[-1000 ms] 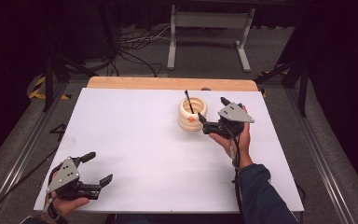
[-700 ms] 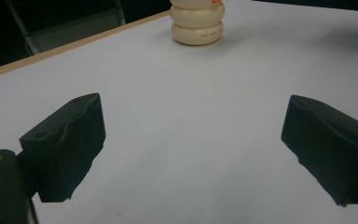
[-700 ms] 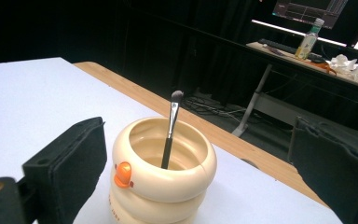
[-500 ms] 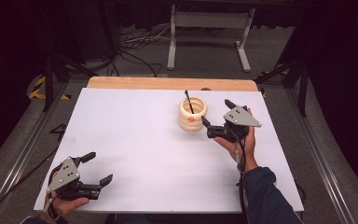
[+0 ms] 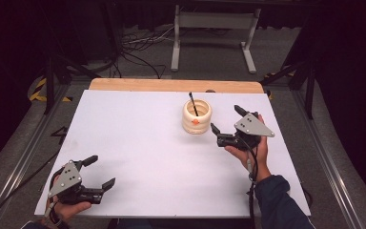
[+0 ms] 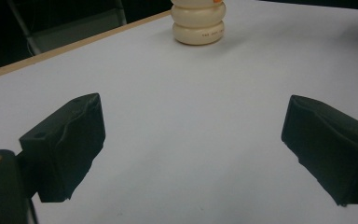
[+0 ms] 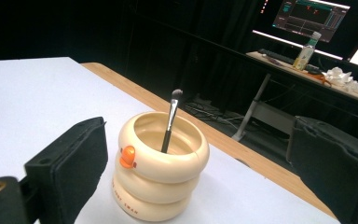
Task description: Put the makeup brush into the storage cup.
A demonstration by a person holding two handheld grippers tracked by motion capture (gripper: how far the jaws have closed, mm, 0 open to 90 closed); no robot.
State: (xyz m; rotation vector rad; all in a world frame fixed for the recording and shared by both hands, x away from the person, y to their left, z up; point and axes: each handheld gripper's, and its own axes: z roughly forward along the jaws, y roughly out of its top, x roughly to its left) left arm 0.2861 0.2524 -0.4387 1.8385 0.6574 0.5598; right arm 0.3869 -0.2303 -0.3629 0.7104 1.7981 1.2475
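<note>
A cream ring-shaped holder (image 5: 196,117) with an orange beak stands upright at the table's far middle. A thin black brush (image 5: 192,104) leans inside it, bristles up. The holder (image 7: 158,178) and brush (image 7: 169,121) sit close ahead in the right gripper view, between the jaws' line of sight. My right gripper (image 5: 225,119) hovers open just right of the holder, empty. My left gripper (image 5: 100,171) rests open at the table's near left corner, empty. In the left gripper view the holder (image 6: 198,25) stands far off across the white surface.
The white tabletop (image 5: 138,143) has a wooden strip (image 5: 171,85) along its far edge. Beyond it stand a metal stand (image 5: 214,28) and cables on the floor. A desk with a bottle (image 7: 305,51) and monitors lies far behind.
My right gripper has drawn back from the holder toward the right and slightly nearer. The left gripper has stayed put.
</note>
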